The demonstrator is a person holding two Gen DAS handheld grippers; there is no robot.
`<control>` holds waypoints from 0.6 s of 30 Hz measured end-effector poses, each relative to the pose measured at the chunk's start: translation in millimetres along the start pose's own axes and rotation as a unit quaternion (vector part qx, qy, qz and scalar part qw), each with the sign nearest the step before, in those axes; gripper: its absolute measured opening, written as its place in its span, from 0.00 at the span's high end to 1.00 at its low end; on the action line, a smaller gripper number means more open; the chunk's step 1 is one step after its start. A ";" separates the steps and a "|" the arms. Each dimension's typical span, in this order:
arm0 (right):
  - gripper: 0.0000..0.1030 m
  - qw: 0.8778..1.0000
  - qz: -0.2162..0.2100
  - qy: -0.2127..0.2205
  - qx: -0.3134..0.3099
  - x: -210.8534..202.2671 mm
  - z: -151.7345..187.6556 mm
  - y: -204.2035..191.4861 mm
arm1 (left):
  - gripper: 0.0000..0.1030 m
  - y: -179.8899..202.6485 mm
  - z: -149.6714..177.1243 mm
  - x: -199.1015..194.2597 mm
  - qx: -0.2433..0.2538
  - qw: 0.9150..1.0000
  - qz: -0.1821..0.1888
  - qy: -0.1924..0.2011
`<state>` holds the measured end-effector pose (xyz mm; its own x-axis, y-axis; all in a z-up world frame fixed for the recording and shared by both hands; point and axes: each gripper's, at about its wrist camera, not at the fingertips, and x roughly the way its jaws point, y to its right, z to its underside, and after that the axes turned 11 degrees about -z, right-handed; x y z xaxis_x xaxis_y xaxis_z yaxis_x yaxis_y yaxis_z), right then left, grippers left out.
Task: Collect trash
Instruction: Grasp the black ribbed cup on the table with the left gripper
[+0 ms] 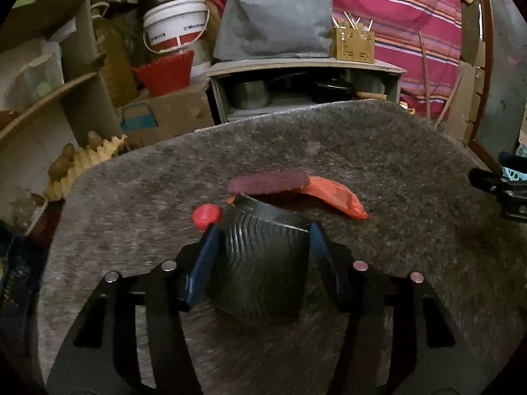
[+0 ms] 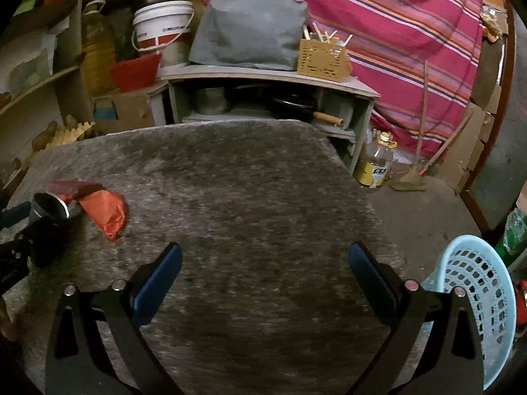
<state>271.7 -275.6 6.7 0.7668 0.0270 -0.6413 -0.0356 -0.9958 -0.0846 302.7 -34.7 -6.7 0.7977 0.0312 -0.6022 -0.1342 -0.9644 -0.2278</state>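
Observation:
A black ribbed plastic cup [image 1: 260,263] lies on its side between the blue pads of my left gripper [image 1: 262,233], which is shut on it just above the grey table [image 1: 395,164]. Beyond the cup lie a red bottle cap [image 1: 207,215], a dark maroon wrapper [image 1: 268,181] and an orange wrapper [image 1: 336,197]. In the right wrist view the cup [image 2: 49,209] and the orange wrapper [image 2: 105,212] sit at the far left. My right gripper [image 2: 265,263] hangs open over bare table [image 2: 263,181], nothing between its fingers.
A light blue perforated basket [image 2: 477,296] stands off the table's right edge. Behind the table are a low shelf with pots [image 2: 263,98], a grey cover [image 1: 273,19], a white bucket [image 1: 174,23], a striped cloth [image 2: 395,33] and an oil bottle [image 2: 375,164] on the floor.

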 end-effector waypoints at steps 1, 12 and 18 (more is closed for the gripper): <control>0.04 1.000 -0.003 0.000 -0.002 1.4 -0.3 -4.4 | 0.48 -2.3 0.1 -2.9 0.001 1.000 -0.006 0.002; 0.04 0.998 -0.045 -0.016 -0.033 30.5 -4.2 -62.8 | 0.48 -72.9 4.4 -10.4 -0.046 0.996 -0.078 0.007; 0.04 0.996 -0.056 -0.025 -0.058 49.4 -6.7 -99.0 | 0.48 -100.1 11.7 -6.3 -0.064 0.993 -0.098 0.007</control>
<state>317.5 -176.3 -11.5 0.7290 0.1406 -0.6699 0.1255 -0.9895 -0.0711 304.3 64.7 10.9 0.8097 0.2191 -0.5445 0.0995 -0.9655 -0.2406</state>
